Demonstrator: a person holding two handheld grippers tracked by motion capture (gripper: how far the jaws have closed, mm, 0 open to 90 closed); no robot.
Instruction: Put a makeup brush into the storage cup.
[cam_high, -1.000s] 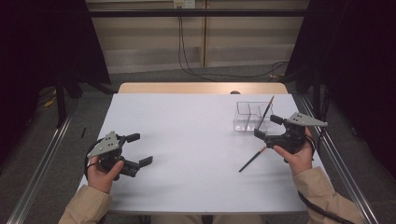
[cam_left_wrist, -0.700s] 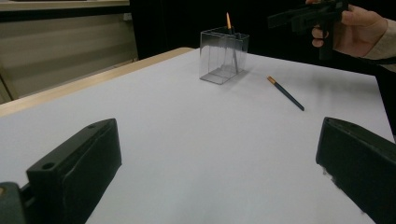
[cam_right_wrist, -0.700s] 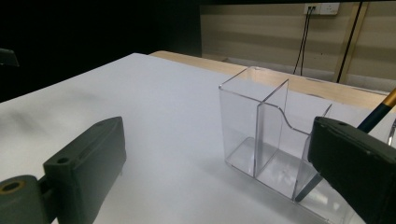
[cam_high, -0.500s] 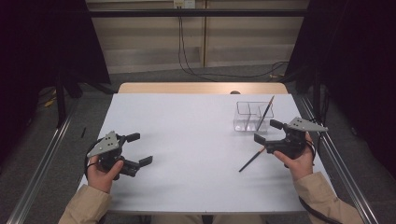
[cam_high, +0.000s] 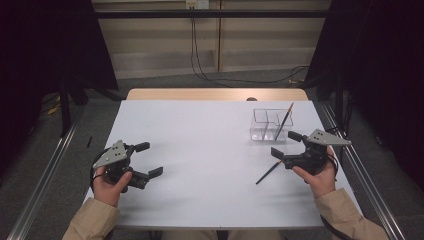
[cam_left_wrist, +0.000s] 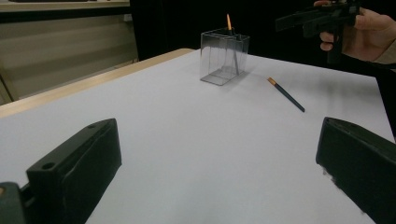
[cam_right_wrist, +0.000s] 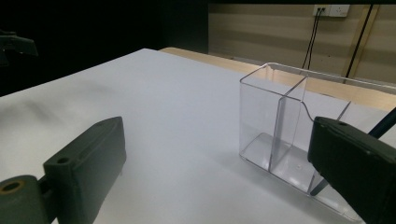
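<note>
Since a second ago the right gripper (cam_high: 287, 144) has drawn back a little toward the person and to the right, away from the clear plastic two-compartment box (cam_high: 271, 124), while the left gripper (cam_high: 145, 159) has stayed where it was. The right gripper's jaws stand wide apart with nothing between them, held in a hand above the tabletop, just right of the near end of the dark thin paintbrush (cam_high: 268, 172) that lies flat on the white tabletop (cam_high: 200, 150). In the left gripper view that loose brush (cam_left_wrist: 286, 94) shows a copper-coloured band at one end and lies apart from the box (cam_left_wrist: 224, 57). The left gripper's jaws are also spread open and hold nothing; it sits low over the near left part of the tabletop, well apart from the box and the brushes.

A second long dark brush with an orange tip (cam_high: 283, 121) stands tilted in the right-hand compartment of the box, its top leaning out past the far rim. In the right gripper view the box (cam_right_wrist: 280, 121) shows its middle divider, with the left compartment bare.

Beyond the white sheet a strip of pale wooden table edge (cam_high: 215, 94) shows at the far side. Metal rails (cam_high: 45, 185) run along the grey floor on both sides. At the back is a beige panelled wall (cam_high: 160, 45) with black cables (cam_high: 196, 50) hanging from a socket, flanked by black curtains (cam_high: 45, 45).
</note>
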